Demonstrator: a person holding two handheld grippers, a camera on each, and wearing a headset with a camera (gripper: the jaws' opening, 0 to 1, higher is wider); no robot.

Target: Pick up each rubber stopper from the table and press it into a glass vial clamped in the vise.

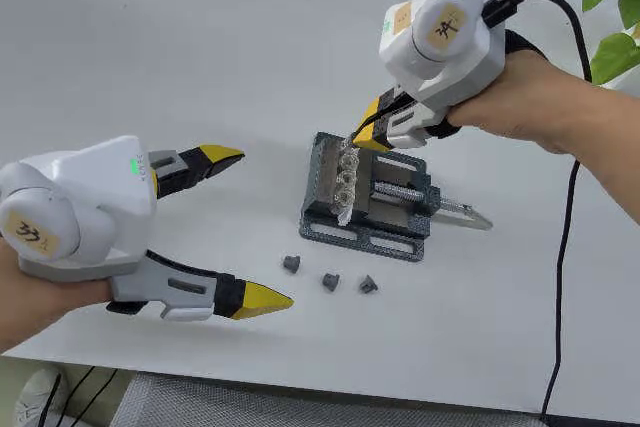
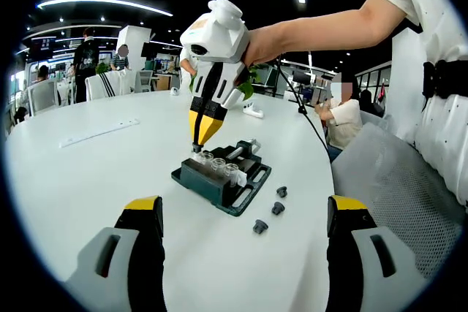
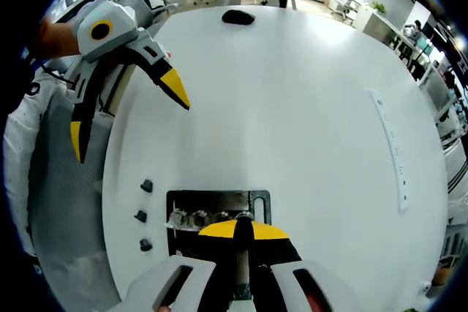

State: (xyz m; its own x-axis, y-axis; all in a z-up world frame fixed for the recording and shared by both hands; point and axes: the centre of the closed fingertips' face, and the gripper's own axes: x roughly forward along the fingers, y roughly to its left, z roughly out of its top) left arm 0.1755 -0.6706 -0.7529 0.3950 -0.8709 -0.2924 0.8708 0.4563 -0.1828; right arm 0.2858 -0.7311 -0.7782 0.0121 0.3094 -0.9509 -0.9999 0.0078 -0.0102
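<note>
Your right claw is closed, its yellow tips together at the mouth of the end vial in the row of small clear glass vials. The vials stand clamped in the dark green metal vise. I cannot tell whether anything is pinched between the tips. Your left claw hovers wide open over the white bench, well apart from the vise. Three small dark grey rubber stoppers lie loose in a row on the bench just beside the vise, on the side nearest you, between it and your left claw.
</note>
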